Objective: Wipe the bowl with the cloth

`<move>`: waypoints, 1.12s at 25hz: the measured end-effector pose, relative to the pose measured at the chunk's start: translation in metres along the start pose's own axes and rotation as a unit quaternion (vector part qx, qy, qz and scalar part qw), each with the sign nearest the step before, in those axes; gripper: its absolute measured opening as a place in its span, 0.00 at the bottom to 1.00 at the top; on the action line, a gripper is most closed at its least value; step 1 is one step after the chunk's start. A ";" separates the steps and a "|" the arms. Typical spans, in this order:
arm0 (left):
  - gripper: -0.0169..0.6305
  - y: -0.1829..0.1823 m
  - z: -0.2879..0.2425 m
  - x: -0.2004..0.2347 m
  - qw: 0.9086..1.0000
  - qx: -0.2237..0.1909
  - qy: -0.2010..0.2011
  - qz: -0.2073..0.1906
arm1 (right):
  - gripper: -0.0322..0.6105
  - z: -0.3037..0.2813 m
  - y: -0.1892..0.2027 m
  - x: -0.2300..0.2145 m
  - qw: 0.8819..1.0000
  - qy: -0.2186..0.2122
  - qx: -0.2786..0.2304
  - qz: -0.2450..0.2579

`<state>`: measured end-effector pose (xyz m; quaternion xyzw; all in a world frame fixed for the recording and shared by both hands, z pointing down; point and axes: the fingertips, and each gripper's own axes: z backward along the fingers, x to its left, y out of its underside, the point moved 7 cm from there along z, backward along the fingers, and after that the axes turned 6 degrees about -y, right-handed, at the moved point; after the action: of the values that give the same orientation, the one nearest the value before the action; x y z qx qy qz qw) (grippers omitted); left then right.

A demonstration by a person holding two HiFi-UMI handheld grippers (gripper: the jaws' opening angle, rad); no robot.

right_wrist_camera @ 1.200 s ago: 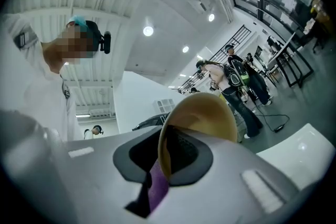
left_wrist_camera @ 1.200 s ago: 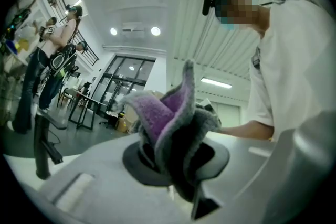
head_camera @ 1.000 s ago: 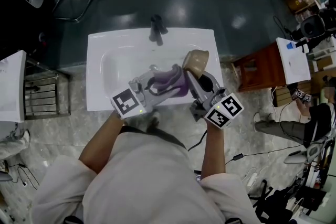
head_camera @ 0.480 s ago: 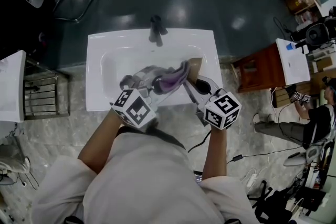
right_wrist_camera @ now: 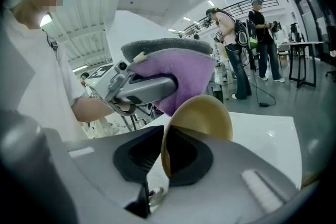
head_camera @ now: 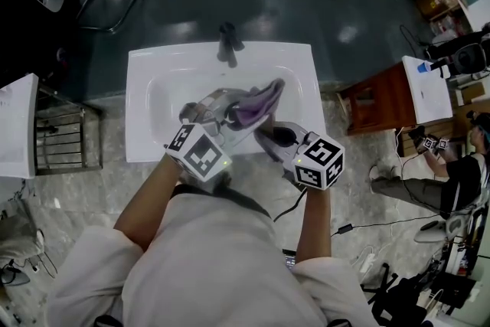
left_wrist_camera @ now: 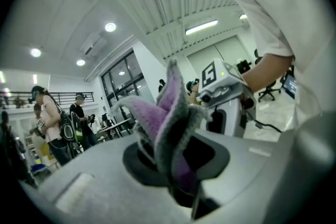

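Observation:
My left gripper [head_camera: 230,114] is shut on a purple-and-grey cloth [head_camera: 258,103], bunched between its jaws in the left gripper view [left_wrist_camera: 169,128]. My right gripper [right_wrist_camera: 160,160] is shut on the rim of a tan bowl [right_wrist_camera: 206,113], which stands on edge over the white sink [head_camera: 145,80]. In the right gripper view the cloth [right_wrist_camera: 185,78] lies against the bowl's upper edge, with the left gripper [right_wrist_camera: 143,89] just left of it. In the head view the cloth covers the bowl, and the right gripper [head_camera: 269,135] sits below it.
A black faucet [head_camera: 228,42] stands at the sink's far edge. A wooden cabinet [head_camera: 383,97] is to the right, a metal rack [head_camera: 67,140] to the left. Cables [head_camera: 360,224] lie on the floor. Several people stand in the background [right_wrist_camera: 262,34].
The cloth has swept up and right over the bowl, which showed tan beside it a second ago and is now covered. The left gripper has turned; the right gripper has shifted slightly left.

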<state>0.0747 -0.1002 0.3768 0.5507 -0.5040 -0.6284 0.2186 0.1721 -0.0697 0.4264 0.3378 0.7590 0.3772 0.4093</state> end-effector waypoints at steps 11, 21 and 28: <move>0.14 0.038 -0.002 0.016 0.996 0.010 0.015 0.082 | 0.11 0.006 -0.001 0.021 0.995 -0.096 -0.024 -0.026; 0.13 0.073 0.016 0.015 0.970 -0.058 0.053 0.231 | 0.09 0.019 -0.016 0.032 0.976 -0.178 -0.117 -0.044; 0.14 0.083 0.016 -0.008 0.946 -0.066 0.102 0.299 | 0.09 0.030 -0.033 0.027 0.962 -0.192 -0.185 -0.059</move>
<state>0.0396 -0.1199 0.4513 0.4199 -0.5777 -0.5069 0.4827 0.1802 -0.0549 0.3769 0.2763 0.6019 0.4146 0.6241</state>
